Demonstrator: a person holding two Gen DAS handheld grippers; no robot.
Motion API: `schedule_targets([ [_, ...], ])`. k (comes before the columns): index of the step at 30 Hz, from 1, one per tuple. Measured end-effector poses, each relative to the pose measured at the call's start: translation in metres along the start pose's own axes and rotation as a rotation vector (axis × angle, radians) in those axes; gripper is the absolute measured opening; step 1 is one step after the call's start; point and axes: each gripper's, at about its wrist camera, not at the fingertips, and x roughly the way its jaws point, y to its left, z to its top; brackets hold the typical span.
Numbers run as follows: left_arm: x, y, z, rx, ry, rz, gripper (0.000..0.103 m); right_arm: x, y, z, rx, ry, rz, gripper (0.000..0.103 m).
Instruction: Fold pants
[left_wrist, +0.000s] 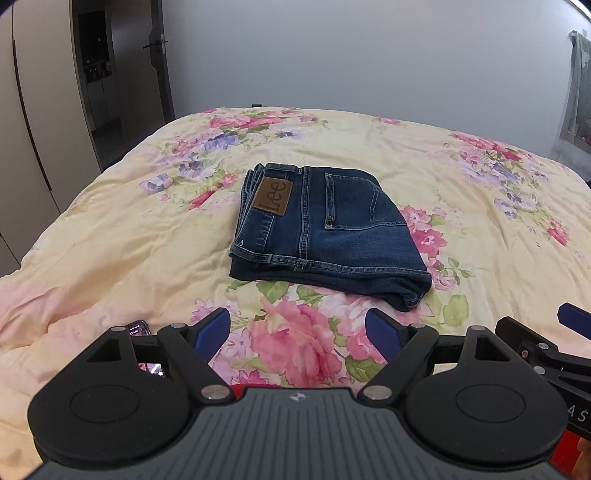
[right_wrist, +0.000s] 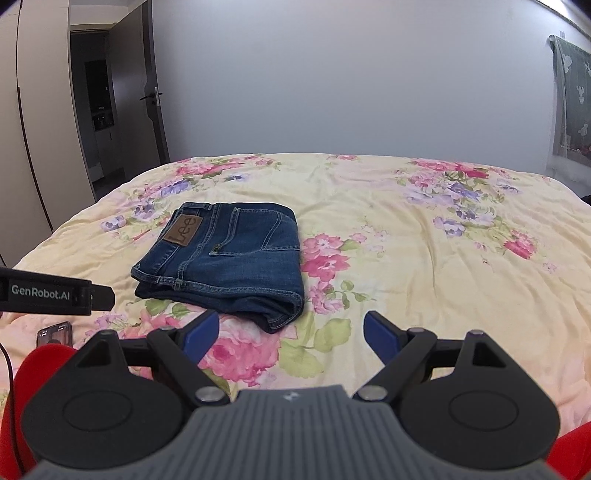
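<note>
Dark blue jeans (left_wrist: 325, 232) lie folded into a compact stack on the floral bedspread (left_wrist: 110, 229), waistband and brown leather label facing up. They also show in the right wrist view (right_wrist: 229, 258). My left gripper (left_wrist: 297, 334) is open and empty, hovering over the bedspread just short of the jeans' near edge. My right gripper (right_wrist: 290, 338) is open and empty, near the jeans' near right corner. The right gripper's tip (left_wrist: 574, 319) shows at the far right of the left wrist view, and the left gripper's body (right_wrist: 55, 291) shows at the left of the right wrist view.
A phone (right_wrist: 54, 333) lies on the bedspread (right_wrist: 424, 258) at the near left, also in the left wrist view (left_wrist: 138, 328). A wardrobe (left_wrist: 37, 110) and an open door (left_wrist: 159, 55) are to the left. A grey wall (left_wrist: 369, 55) stands behind the bed, a curtain (right_wrist: 572, 110) at right.
</note>
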Motion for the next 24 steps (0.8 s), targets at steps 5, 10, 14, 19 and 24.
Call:
schedule_targets([
  [5, -0.0013, -0.0007, 0.0013, 0.003, 0.001, 0.006, 0.097, -0.0037, -0.0009, 0.0008, 0.001, -0.007, 0.008, 0.082],
  [10, -0.002, -0.0013, 0.0017, 0.008, 0.001, 0.003, 0.097, -0.0057, -0.0017, -0.0002, -0.004, -0.01, 0.001, 0.082],
  [14, -0.0015, -0.0017, 0.0012, 0.01, 0.008, -0.002, 0.097, -0.0064, -0.0035, -0.0001, 0.003, -0.012, 0.001, 0.082],
  [19, -0.0019, -0.0033, 0.0004, 0.015, 0.01, 0.0, 0.097, -0.007, -0.0043, -0.0004, 0.004, -0.013, 0.001, 0.082],
  [24, -0.0017, -0.0045, 0.0002, 0.017, 0.011, -0.002, 0.097, -0.0066, -0.0045, -0.0008, -0.005, -0.012, -0.014, 0.082],
])
